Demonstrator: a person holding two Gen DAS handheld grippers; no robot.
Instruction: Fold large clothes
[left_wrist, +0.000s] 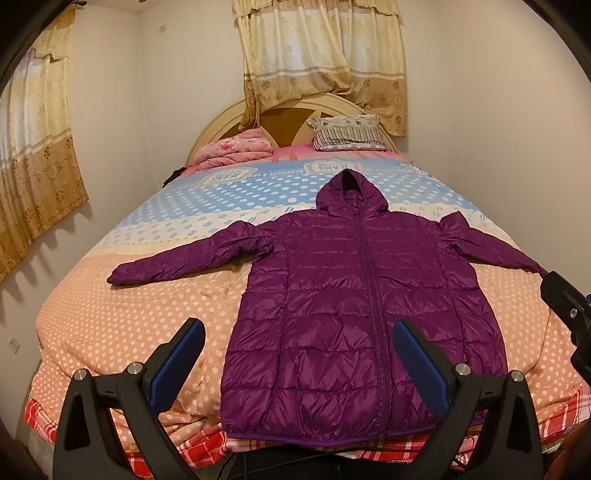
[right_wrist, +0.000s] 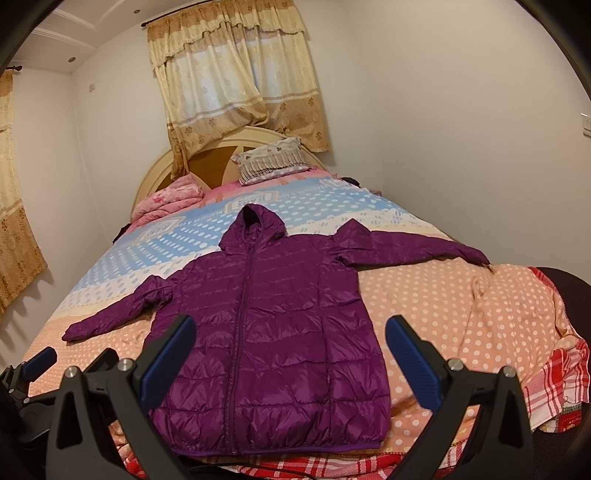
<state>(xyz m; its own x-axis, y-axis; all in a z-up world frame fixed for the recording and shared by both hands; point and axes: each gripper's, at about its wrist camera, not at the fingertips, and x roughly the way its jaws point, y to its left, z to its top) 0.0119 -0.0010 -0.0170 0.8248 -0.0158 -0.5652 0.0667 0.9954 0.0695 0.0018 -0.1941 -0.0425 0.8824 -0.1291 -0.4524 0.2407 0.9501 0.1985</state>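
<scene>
purple quilted hooded jacket (left_wrist: 354, 295) lies flat, unfolded, on the dotted bedspread (left_wrist: 129, 314); left gripper (left_wrist: 299, 354) and right gripper (right_wrist: 291, 350) gape empty; no fold begun.

Some letters are printed on the blue band of the bedspread (left_wrist: 236, 192). They are seen upside down and blurred. No word can be read for sure.
</scene>
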